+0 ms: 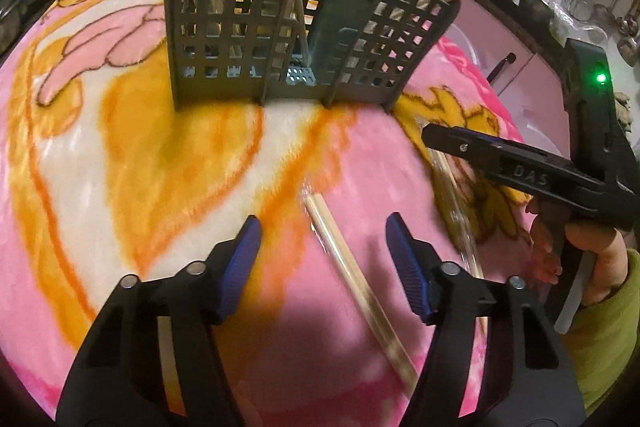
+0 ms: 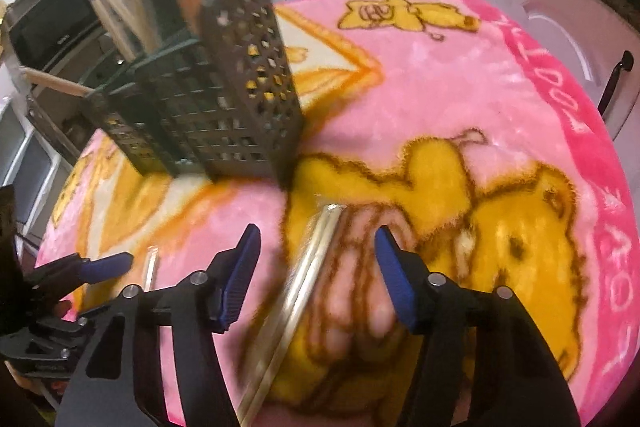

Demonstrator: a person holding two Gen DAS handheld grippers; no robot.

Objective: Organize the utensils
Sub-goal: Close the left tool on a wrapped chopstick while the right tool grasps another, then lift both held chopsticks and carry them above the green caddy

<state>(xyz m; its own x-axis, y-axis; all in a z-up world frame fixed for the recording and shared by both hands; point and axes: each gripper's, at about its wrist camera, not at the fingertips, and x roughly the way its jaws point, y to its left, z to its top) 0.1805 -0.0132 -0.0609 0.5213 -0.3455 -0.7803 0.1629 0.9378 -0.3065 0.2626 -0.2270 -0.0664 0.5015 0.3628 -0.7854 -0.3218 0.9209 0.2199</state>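
Chopsticks mostly stood sorted in the grey caddy (image 1: 240,27) near the tabletop's far edge; two wrapped pairs lay loose on the blanket (image 1: 120,167). Left claw (image 1: 322,247) straddled one pair (image 1: 352,287), right claw (image 2: 316,251) the other (image 2: 308,267), both apart, not yet gripping.

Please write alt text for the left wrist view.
An open left claw straddles a wrapped pair of pale wooden chopsticks lying on a pink and orange cartoon blanket, without touching it. Behind stands a dark grey perforated plastic utensil caddy holding more chopsticks; the right claw enters from the right.
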